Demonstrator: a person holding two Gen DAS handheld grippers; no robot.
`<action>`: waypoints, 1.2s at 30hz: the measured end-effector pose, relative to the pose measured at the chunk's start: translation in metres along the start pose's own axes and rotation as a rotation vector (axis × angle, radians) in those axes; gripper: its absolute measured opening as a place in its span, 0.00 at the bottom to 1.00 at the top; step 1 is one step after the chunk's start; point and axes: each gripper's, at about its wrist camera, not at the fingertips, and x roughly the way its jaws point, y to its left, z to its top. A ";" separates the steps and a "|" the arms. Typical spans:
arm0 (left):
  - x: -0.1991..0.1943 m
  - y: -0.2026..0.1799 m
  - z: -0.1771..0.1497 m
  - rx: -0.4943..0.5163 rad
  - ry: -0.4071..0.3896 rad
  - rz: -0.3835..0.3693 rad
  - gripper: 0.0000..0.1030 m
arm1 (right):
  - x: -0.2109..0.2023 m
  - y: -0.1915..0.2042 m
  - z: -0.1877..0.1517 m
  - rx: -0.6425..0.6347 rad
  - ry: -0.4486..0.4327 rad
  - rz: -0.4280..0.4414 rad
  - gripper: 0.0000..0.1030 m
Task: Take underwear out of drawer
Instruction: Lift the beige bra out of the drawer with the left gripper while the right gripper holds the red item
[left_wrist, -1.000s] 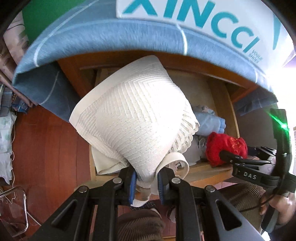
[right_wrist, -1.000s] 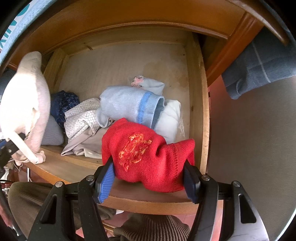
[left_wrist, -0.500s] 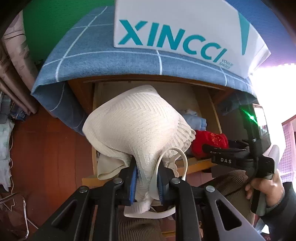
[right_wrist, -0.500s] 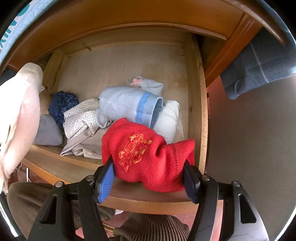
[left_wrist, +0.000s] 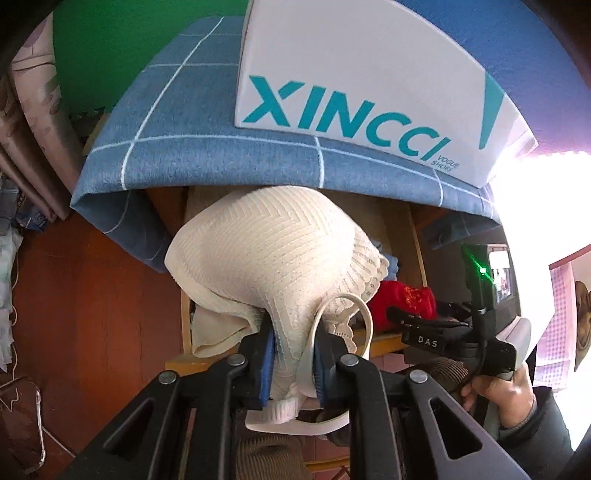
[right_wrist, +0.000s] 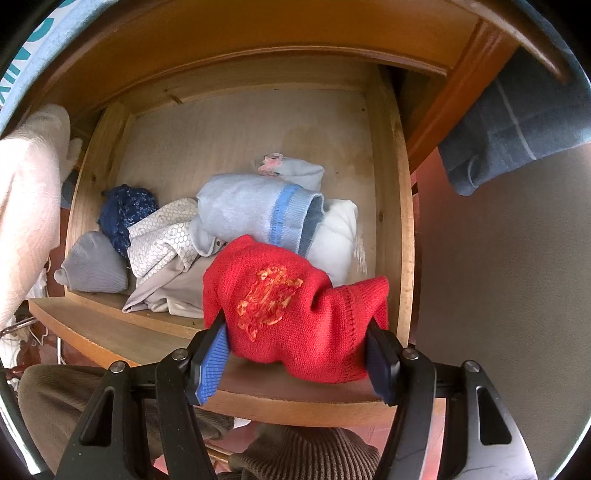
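My left gripper (left_wrist: 293, 350) is shut on a cream ribbed undergarment (left_wrist: 269, 258), which hangs bunched above the open wooden drawer (right_wrist: 391, 206); its white strap loops over the right finger. The same cream piece shows at the left edge of the right wrist view (right_wrist: 29, 206). My right gripper (right_wrist: 299, 347) is shut on a red knitted garment (right_wrist: 291, 306) with an orange embroidered patch, held over the drawer's front right corner. In the left wrist view the right gripper (left_wrist: 402, 321) points down at the red garment (left_wrist: 402, 302).
Inside the drawer lie a light blue folded piece (right_wrist: 258, 214), a white one (right_wrist: 336, 236), a honeycomb-patterned one (right_wrist: 162, 236), a navy one (right_wrist: 125, 210) and a grey one (right_wrist: 92, 266). A blue checked cloth (left_wrist: 207, 155) and a white shoe box (left_wrist: 354, 88) cover the cabinet top.
My left gripper has risen with the cream undergarment, pulling it up and away from the drawer. The right gripper and the red garment have stayed where they were.
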 end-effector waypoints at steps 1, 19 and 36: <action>-0.002 0.001 -0.001 0.004 -0.001 0.000 0.16 | 0.000 0.000 0.000 -0.002 0.001 0.001 0.59; -0.053 -0.007 -0.005 0.039 -0.068 -0.029 0.15 | -0.004 0.004 -0.002 -0.013 -0.012 -0.017 0.59; -0.143 -0.024 -0.007 0.120 -0.220 -0.031 0.15 | -0.003 0.003 -0.001 -0.011 -0.009 -0.016 0.59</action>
